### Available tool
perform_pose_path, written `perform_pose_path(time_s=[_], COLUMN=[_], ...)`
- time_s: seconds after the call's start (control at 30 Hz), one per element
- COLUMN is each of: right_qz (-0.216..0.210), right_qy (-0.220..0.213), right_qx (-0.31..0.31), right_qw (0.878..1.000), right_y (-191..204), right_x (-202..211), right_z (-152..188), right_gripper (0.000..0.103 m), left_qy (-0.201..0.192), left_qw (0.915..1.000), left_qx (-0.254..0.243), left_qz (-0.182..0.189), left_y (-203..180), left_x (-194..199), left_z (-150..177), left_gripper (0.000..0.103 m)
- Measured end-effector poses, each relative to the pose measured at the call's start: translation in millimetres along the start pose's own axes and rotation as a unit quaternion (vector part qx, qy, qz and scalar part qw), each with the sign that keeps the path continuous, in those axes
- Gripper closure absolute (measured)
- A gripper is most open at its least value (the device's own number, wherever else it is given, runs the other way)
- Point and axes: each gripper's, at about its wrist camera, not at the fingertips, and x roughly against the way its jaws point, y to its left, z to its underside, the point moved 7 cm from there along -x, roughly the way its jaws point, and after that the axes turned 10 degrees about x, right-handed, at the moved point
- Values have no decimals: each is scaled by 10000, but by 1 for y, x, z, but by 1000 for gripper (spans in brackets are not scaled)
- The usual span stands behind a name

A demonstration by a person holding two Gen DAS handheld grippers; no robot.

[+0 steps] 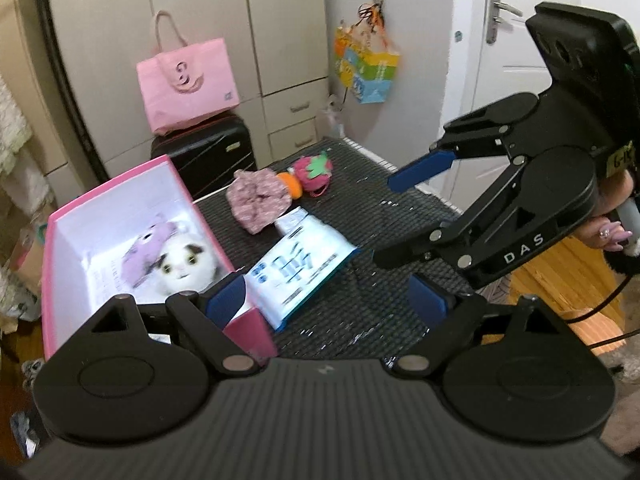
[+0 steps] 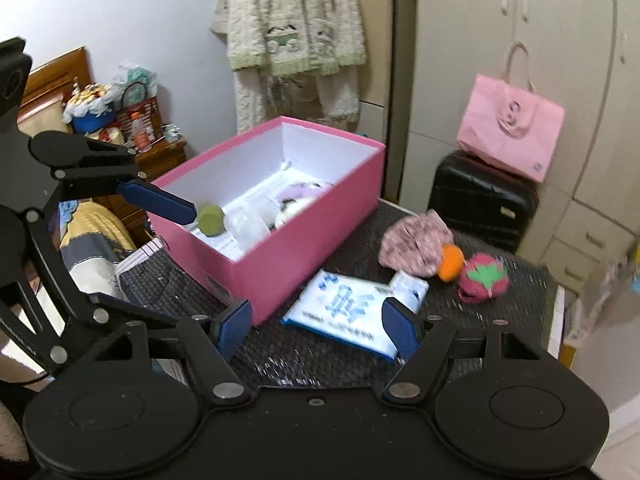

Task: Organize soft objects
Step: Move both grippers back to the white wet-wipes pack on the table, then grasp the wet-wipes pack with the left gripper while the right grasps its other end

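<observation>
Both grippers [image 1: 326,300] [image 2: 316,330] gape wide and empty beside the box [image 2: 280,268]; a careless reach for the pack [image 2: 352,312] could shove it off the table [image 2: 320,364].

1. The left wrist view looks down and forward over the left gripper [image 1: 334,300], close above the table's [image 1: 360,208] near edge, facing the wardrobe [image 1: 192,40] and door [image 1: 516,60].
2. The right wrist view looks down over the right gripper [image 2: 316,330] from the same edge, facing the corner with the robe [image 2: 296,24].
3. Both share the box [image 1: 64,232] [image 2: 304,256], tissue pack [image 1: 296,268] [image 2: 348,308], toys and pink bag [image 1: 188,84] [image 2: 512,128]; each sees the other gripper.
</observation>
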Motion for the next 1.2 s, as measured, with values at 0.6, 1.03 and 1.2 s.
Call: perform_pose_path(time_s=[0.6, 1.03, 1.2], right_qz=[-353, -870, -954], right_qy=[-26, 260, 282], right_qx=[-1100, -1466, -1486], right_qw=[9933, 9850, 9839], right_y=[-76, -88, -88], right_x=[-61, -134, -139], right_z=[48, 57, 62], right_gripper=[27, 33, 59], left_qy=[-307, -561, -684], left_qw=[9979, 9938, 9925], left_qx=[447, 613, 594], left_qz=[-351, -741, -821], left_y=[-24, -23, -23], left_x=[-102, -146, -146], left_z=[18, 31, 30], left_gripper=[19, 19, 19])
